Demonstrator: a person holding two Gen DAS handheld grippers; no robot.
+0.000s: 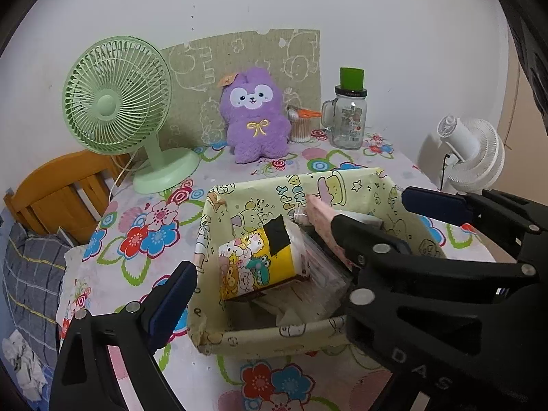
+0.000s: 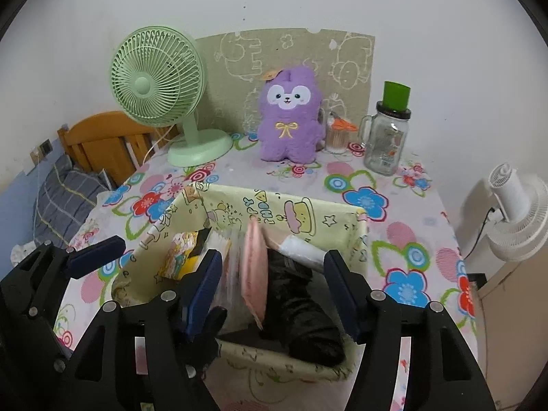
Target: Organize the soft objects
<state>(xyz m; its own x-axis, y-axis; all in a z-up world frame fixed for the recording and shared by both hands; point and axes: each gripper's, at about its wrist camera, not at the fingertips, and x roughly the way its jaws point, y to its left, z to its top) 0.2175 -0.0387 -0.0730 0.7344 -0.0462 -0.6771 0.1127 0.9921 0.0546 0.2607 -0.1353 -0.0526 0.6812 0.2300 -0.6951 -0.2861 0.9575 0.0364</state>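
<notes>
I am seeing the flowered table [image 2: 394, 239] carrying the fabric bin [image 2: 308, 212] just ahead of my jaws; farther beyond them are standing a green fan [image 2: 161, 82], a purple plush [image 2: 291, 126], a swab cup [image 2: 337, 138] and a glass jar [image 2: 385, 140].

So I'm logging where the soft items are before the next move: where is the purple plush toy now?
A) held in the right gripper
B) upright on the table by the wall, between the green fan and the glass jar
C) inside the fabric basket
B: the purple plush toy stands on the table by the wall, between the green fan and the glass jar, beyond the fabric basket.
</notes>
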